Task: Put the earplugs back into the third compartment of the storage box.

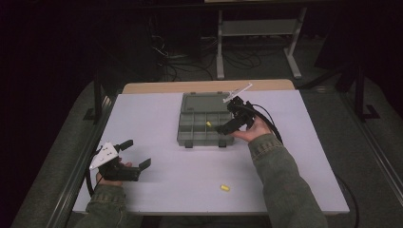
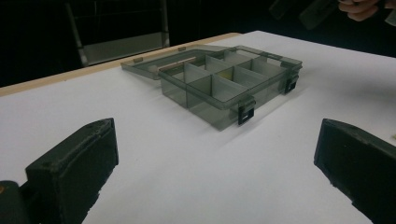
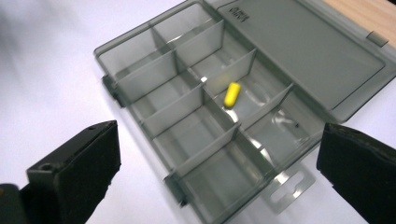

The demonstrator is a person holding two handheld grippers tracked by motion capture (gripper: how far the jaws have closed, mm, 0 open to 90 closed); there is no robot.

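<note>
While both hands were at the white table (image 1: pixel 190 175), the layout ran like this. Table top was mostly bare, wooden strip along the far edge. Grey compartment box (image 1: pixel 205 119) sat past mid-table, lid (image 3: pixel 308 51) folded flat open toward the far side, two black latches on the near wall in the left gripper view.

Right gripper (image 1: pixel 227 124) hung over the box's right end, held by the right hand (image 1: pixel 254 130), jaws spread wide with nothing between them; box compartments lay below them in the right gripper view. Left gripper (image 1: pixel 137 154) sat low at the near-left of the table, well apart from the box, jaws also wide apart and empty, pointing toward the box.

Yellow capsule (image 3: pixel 231 94) lay inside the box, in a middle compartment of the row next to the lid, not touching either gripper. Second yellow capsule (image 1: pixel 224 188) lay loose on the table near the front edge, between the two arms, well clear of the box.
</note>
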